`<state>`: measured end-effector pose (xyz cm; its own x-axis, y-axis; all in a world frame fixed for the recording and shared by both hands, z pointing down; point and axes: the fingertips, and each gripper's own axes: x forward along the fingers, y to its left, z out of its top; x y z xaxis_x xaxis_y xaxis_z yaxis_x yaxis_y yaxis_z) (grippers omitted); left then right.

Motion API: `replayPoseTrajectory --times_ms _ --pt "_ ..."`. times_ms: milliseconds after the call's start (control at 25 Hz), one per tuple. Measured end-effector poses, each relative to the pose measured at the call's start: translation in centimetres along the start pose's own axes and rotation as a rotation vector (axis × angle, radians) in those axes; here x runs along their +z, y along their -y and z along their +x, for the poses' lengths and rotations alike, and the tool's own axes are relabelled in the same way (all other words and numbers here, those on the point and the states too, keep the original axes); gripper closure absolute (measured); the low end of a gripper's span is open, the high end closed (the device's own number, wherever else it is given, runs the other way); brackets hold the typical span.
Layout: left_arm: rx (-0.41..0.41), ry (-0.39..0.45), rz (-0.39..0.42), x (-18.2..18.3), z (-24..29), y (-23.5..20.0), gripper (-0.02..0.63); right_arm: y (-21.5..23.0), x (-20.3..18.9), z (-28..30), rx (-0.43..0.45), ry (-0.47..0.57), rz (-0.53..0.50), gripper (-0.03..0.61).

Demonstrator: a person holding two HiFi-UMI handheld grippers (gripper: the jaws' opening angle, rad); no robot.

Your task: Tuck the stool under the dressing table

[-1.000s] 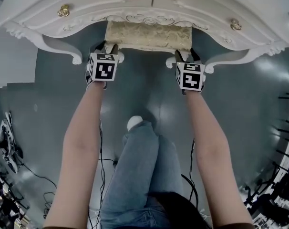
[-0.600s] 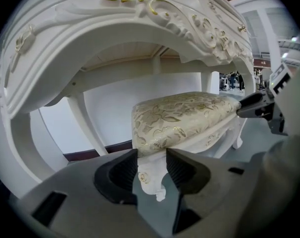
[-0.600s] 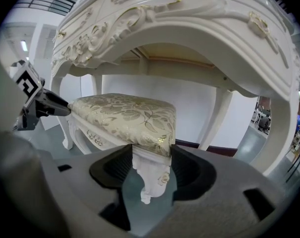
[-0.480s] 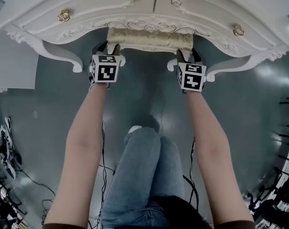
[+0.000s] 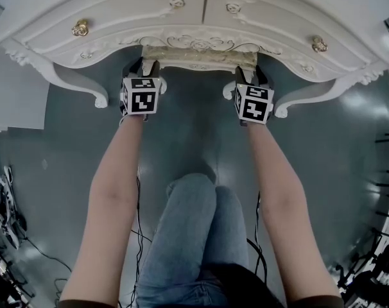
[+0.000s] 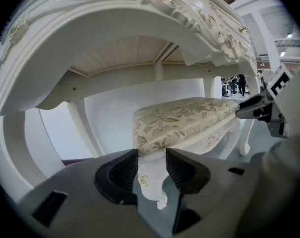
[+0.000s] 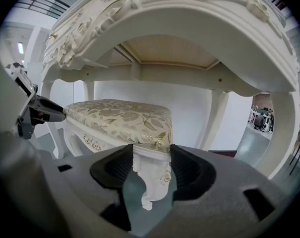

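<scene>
In the head view only a narrow strip of the stool's (image 5: 201, 58) cream floral seat shows below the white dressing table's (image 5: 181, 18) carved front edge. My left gripper (image 5: 143, 68) is shut on the stool's near left corner leg, my right gripper (image 5: 251, 76) on its near right one. The left gripper view has the carved white leg (image 6: 151, 182) between the pads of that gripper (image 6: 151, 158), with the seat (image 6: 184, 120) reaching in beneath the tabletop (image 6: 115, 29). The right gripper view mirrors this: gripper (image 7: 152, 163), leg (image 7: 151, 182), seat (image 7: 118, 115).
The table's curved front legs (image 5: 85, 85) (image 5: 310, 95) stand just outside my two grippers. A white back panel (image 7: 179, 108) closes the knee space behind the stool. Cables and gear (image 5: 2, 204) lie on the grey floor at the left. The person's jeans-clad leg (image 5: 194, 236) is below.
Both grippers have moved toward the table with the stool. The seat has slid further beneath the front edge, so less of it shows in the head view.
</scene>
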<state>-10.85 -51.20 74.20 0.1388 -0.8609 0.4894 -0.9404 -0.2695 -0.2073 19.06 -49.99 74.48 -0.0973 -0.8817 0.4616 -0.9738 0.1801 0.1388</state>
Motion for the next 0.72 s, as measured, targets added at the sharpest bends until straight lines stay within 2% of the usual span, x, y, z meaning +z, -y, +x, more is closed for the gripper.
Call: replayPoseTrajectory --times_ms 120,200,320,720 --pt "0.02 -0.02 -0.056 -0.1 -0.4 -0.3 0.449 0.2 -0.4 -0.3 0.003 -0.014 0.084 0.36" --pt "0.027 -0.022 -0.116 -0.2 -1.4 -0.5 0.442 0.4 -0.8 -1.0 0.01 -0.027 0.128 0.34" --pt "0.017 -0.042 -0.169 -0.4 -3.3 -0.6 0.423 0.1 -0.7 -2.6 0.037 -0.033 0.121 0.321" --pt "-0.028 -0.146 -0.144 0.6 -9.5 0.8 0.422 -1.0 0.9 -9.0 0.079 -0.101 0.137 0.319"
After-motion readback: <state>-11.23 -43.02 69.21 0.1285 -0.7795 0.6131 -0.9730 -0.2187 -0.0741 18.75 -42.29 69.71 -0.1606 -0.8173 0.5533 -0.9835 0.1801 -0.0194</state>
